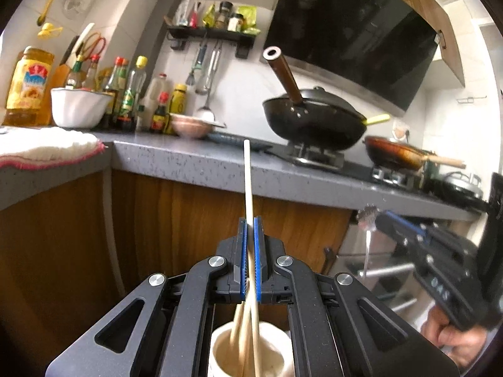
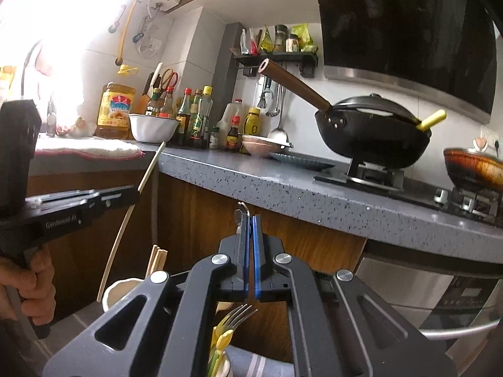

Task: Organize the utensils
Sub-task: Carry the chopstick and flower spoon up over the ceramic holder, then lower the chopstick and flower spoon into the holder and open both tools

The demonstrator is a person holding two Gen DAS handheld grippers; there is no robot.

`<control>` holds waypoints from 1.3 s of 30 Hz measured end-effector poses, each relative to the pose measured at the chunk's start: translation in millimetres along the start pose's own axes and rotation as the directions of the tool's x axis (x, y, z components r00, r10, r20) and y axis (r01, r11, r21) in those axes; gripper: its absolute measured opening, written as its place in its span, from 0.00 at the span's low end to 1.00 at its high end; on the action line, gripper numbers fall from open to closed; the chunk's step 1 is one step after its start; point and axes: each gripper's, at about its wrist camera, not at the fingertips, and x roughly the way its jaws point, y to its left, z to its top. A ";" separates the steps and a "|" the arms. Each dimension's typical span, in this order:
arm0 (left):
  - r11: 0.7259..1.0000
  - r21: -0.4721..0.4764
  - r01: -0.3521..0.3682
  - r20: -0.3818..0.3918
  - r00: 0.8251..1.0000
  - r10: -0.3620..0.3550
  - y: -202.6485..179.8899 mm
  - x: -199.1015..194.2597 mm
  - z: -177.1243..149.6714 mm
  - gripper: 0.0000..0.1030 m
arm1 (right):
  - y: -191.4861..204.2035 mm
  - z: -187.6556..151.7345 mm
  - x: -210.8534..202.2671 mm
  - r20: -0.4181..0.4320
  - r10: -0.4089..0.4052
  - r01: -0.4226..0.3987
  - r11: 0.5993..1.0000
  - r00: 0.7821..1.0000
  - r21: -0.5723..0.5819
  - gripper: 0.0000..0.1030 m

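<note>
The left gripper (image 1: 250,223) fingers pinch one chopstick (image 1: 247,176) above the cup (image 1: 220,348) below them, the right gripper (image 2: 250,220) fingers pinch a fork (image 2: 234,315), and either thin thing could slip and drop.

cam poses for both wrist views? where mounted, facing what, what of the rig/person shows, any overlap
Left wrist: sits on the left hand-held gripper, facing the counter; it pinches a chopstick above a cup; the right hand shows.
Right wrist: sits on the right hand-held gripper, facing the counter, shut on a fork; the left hand shows.
Shared: black wok, white bowl.
</note>
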 end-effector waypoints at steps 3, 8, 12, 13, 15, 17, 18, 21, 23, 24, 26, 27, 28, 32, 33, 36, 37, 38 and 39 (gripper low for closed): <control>0.999 -0.016 -0.038 0.027 0.999 0.039 4.8 6.1 -5.2 0.04 | 6.2 -7.1 4.4 0.003 -0.009 0.010 1.000 1.000 -0.024 0.01; 0.999 -0.030 -0.028 0.034 0.999 0.029 10.2 15.5 -22.8 0.04 | 14.7 -18.4 9.9 0.003 -0.010 0.011 0.999 1.000 -0.051 0.01; 1.000 -0.003 -0.027 0.051 0.998 0.027 6.9 12.8 -36.3 0.04 | 22.2 -30.2 11.9 0.000 0.002 -0.002 0.998 1.000 -0.061 0.01; 1.000 0.004 -0.027 0.056 0.998 0.027 5.7 11.2 -40.3 0.04 | 23.8 -33.2 11.8 -0.002 0.001 -0.001 0.998 1.000 -0.064 0.01; 0.999 0.027 -0.035 0.065 0.997 0.033 2.8 8.8 -48.4 0.04 | 28.3 -41.9 11.4 -0.009 -0.001 0.000 0.997 1.000 -0.078 0.01; 0.998 0.046 -0.040 0.058 0.998 0.037 0.5 7.3 -57.3 0.04 | 32.0 -49.9 11.2 -0.020 0.001 -0.003 0.996 1.000 -0.091 0.01; 0.998 0.051 -0.041 0.053 0.998 0.039 -0.2 7.0 -60.4 0.04 | 33.9 -54.6 11.6 -0.031 0.008 -0.011 0.995 0.999 -0.097 0.01; 0.998 0.048 -0.048 0.035 0.998 0.046 0.2 5.5 -69.1 0.04 | 34.1 -63.1 12.3 -0.059 0.029 -0.034 0.996 0.998 -0.085 0.01; 0.998 0.044 -0.050 0.023 0.999 0.049 1.4 4.7 -72.4 0.04 | 34.2 -66.3 12.2 -0.068 0.033 -0.039 0.996 0.997 -0.084 0.01; 0.998 0.042 -0.049 0.013 0.999 0.049 2.1 4.7 -73.9 0.04 | 34.0 -68.1 11.8 -0.072 0.034 -0.040 0.996 0.997 -0.082 0.01; 0.998 0.044 -0.047 0.003 0.999 0.047 2.7 3.5 -76.4 0.04 | 35.4 -70.6 10.6 -0.078 0.040 -0.047 0.995 0.996 -0.086 0.01; 0.998 0.048 -0.048 -0.001 0.999 0.048 2.1 3.0 -77.9 0.04 | 37.6 -72.6 10.3 -0.082 0.040 -0.048 0.994 0.996 -0.098 0.01; 0.997 0.055 -0.048 -0.011 0.999 0.049 1.5 3.6 -79.6 0.04 | 39.8 -74.8 10.9 -0.088 0.040 -0.049 0.993 0.995 -0.110 0.01; 0.997 0.060 -0.051 -0.043 0.998 0.053 2.2 5.5 -86.7 0.04 | 44.1 -80.3 9.9 -0.103 0.042 -0.055 0.991 0.994 -0.125 0.01; 0.997 0.061 -0.054 -0.047 0.997 0.057 2.3 5.9 -87.5 0.04 | 44.1 -80.8 9.6 -0.105 0.042 -0.055 0.991 0.994 -0.124 0.01; 0.996 0.067 -0.059 -0.076 0.995 0.064 2.1 8.7 -91.7 0.04 | 43.5 -81.3 11.0 -0.120 0.048 -0.062 0.991 0.992 -0.119 0.01; 0.996 0.069 -0.062 -0.085 0.994 0.068 2.2 9.8 -92.8 0.04 | 42.6 -80.4 12.8 -0.123 0.047 -0.062 0.991 0.991 -0.121 0.01; 0.996 0.069 -0.064 -0.090 0.993 0.071 2.2 9.9 -93.8 0.04 | 42.4 -80.5 13.8 -0.126 0.043 -0.058 0.991 0.991 -0.122 0.01; 0.995 0.070 -0.065 -0.102 0.992 0.072 2.3 11.3 -95.2 0.04 | 41.6 -80.3 15.4 -0.134 0.044 -0.060 0.991 0.990 -0.118 0.01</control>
